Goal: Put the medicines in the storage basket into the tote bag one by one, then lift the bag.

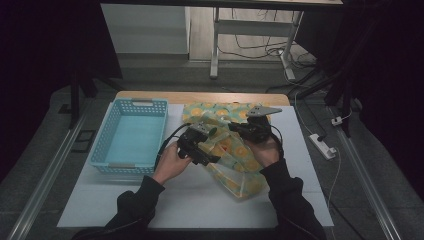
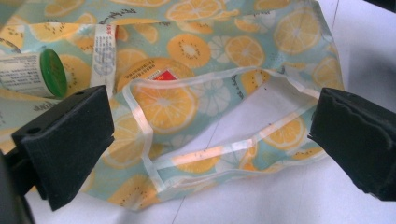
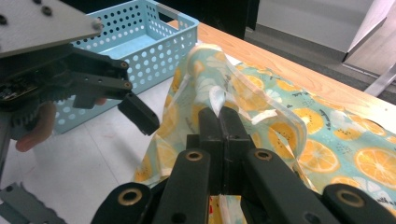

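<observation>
Printing on the one green-capped bottle [image 2: 35, 74] inside the citrus-patterned bag [image 2: 187, 51] cannot be read; the bag's rim is pinched by the right gripper [image 3: 219, 116], while the left gripper [image 2: 210, 135] is spread wide, holding nothing.

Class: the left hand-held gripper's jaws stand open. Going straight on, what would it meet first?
Probably the fruit-print bag: the left hand-held gripper points at its open mouth, though depth is uncertain.
</observation>
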A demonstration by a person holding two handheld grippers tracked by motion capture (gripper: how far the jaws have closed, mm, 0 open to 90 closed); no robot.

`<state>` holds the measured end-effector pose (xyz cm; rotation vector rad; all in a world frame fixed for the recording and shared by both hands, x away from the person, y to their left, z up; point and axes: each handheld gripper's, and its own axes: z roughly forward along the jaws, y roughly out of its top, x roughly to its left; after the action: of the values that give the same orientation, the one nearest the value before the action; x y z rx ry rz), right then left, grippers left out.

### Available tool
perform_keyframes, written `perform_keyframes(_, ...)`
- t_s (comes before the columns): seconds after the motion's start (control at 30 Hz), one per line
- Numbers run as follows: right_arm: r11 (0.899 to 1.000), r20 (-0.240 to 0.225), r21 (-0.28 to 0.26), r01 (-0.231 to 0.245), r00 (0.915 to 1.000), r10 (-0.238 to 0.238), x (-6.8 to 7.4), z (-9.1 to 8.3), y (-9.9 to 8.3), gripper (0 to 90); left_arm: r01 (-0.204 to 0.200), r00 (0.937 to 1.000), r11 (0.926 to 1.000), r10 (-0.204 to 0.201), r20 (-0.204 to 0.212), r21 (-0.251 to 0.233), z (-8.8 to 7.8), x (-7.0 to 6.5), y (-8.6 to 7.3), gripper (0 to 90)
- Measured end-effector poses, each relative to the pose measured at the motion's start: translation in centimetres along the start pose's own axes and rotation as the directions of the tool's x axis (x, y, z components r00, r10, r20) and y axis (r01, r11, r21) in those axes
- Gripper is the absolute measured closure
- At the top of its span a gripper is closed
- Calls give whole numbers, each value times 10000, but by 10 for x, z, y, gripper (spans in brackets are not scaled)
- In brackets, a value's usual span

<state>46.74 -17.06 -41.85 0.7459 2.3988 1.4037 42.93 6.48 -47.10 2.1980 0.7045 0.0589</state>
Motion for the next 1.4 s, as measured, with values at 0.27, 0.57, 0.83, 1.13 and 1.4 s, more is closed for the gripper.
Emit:
perform_keyframes(0.27, 9999, 89, 89, -133, 9999, 133, -6, -1, -3, 900, -1, 9998, 9999, -1, -192, -113, 3, 3, 1, 1)
perform_keyframes(0.57, 9997, 127, 151, -179, 9998, 177, -9, -1, -3, 900, 268, 9990, 9995, -262, -373, 142, 17, 15, 5, 0)
perform_keyframes(0.83, 9996, 150, 187, -213, 9997, 210, -10, 0, -5, 900, -125, 9988, 9975, 157, -457, 691, 39, 20, 9, 4)
perform_keyframes(1.13, 9995, 135, 257, -203, 9997, 200, -10, 2, -6, 900, -254, 9965, 9925, 347, -756, 1199, 64, 31, 3, 8)
perform_keyframes(1.4, 9994, 124, 284, -199, 9997, 196, -10, 3, -6, 900, -893, 9833, 9748, 1190, -1379, 2045, 65, 26, -2, 138)
